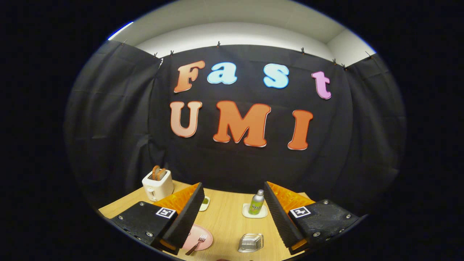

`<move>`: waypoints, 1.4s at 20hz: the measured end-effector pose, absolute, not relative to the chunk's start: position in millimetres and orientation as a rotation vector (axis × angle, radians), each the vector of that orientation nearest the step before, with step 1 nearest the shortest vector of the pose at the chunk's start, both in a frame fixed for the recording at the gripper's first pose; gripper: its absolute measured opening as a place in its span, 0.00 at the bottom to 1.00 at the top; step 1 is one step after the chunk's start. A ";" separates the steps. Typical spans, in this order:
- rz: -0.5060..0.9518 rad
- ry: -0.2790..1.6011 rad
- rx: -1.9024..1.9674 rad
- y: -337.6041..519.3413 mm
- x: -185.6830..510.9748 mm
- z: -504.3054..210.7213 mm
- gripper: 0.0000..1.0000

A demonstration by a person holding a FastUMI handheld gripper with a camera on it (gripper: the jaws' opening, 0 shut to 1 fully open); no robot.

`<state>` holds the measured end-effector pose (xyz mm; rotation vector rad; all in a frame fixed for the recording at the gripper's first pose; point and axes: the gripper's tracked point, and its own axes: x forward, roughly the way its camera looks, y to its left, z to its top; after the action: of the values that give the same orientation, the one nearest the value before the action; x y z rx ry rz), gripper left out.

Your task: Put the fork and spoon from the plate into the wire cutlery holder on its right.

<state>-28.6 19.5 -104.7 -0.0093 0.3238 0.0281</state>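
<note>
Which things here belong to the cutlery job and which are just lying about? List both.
For the job: pink plate, fork lying on it, wire cutlery holder beside the plate, and the open gripper above the table.

Lying about: toaster with toast, bottle on its small tray, small dish.

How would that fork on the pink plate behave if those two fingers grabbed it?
The fork looks thin and stiff, so probably light. Lying flat on the plate, it may slide or pivot when pinched. The gripper hangs open above it.
</note>
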 end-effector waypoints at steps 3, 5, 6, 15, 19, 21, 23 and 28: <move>0.065 0.421 0.032 40.1 -23.4 -133.6 0.99; 0.105 0.477 0.036 60.2 -25.1 -150.5 0.99; 0.114 0.503 0.023 66.1 -24.9 -159.1 0.98; 0.177 0.836 0.047 112.1 -43.7 -259.5 0.98; 0.194 0.995 0.047 124.4 -63.9 -300.0 0.98; 0.202 1.059 0.036 130.9 -75.3 -315.3 0.97; 0.204 1.115 0.033 135.3 -82.3 -330.9 0.96; 0.167 1.270 0.036 139.7 -100.5 -369.2 0.86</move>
<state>-100.5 139.7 -369.2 0.0356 1.2699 0.1670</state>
